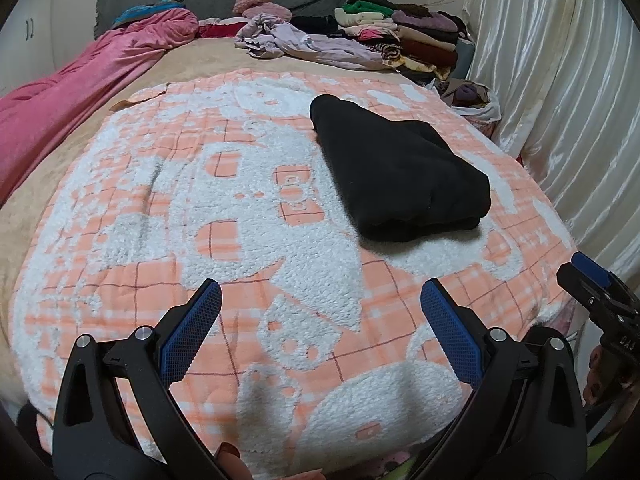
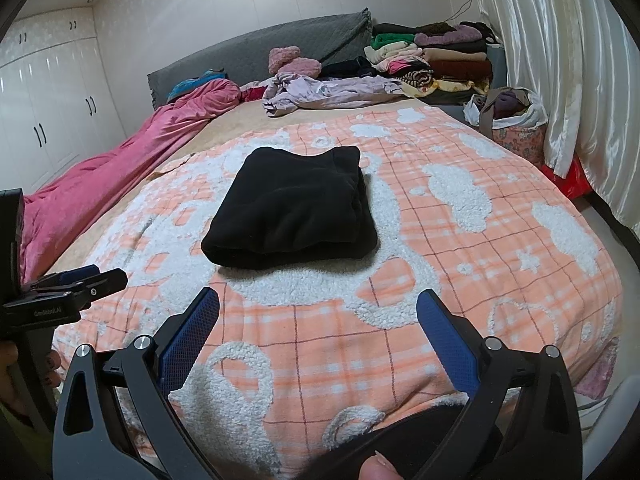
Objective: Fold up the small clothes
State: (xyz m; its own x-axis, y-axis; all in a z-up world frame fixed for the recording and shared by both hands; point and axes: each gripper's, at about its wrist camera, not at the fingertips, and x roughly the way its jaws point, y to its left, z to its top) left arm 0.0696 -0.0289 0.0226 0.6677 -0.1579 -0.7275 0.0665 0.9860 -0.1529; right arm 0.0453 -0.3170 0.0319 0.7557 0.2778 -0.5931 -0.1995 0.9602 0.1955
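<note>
Right wrist view: folded black fleece garment [image 2: 292, 208] lies finished (seemingly); both grippers' jaws spread, empty; next, fetching another piece.

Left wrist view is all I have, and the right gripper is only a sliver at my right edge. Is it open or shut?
Observer: The right gripper is open, with nothing between its blue pads, and it is short of the folded black fleece garment.
Operator: What is that white plastic by the curtain sitting in?
Observer: It lines a pink floral-print bag stuffed with clothes.
Operator: I get only a sliver of white cabinet at far left.
Observer: That is a run of tall white wardrobe doors with dark handles, beyond the crumpled pink quilt.
</note>
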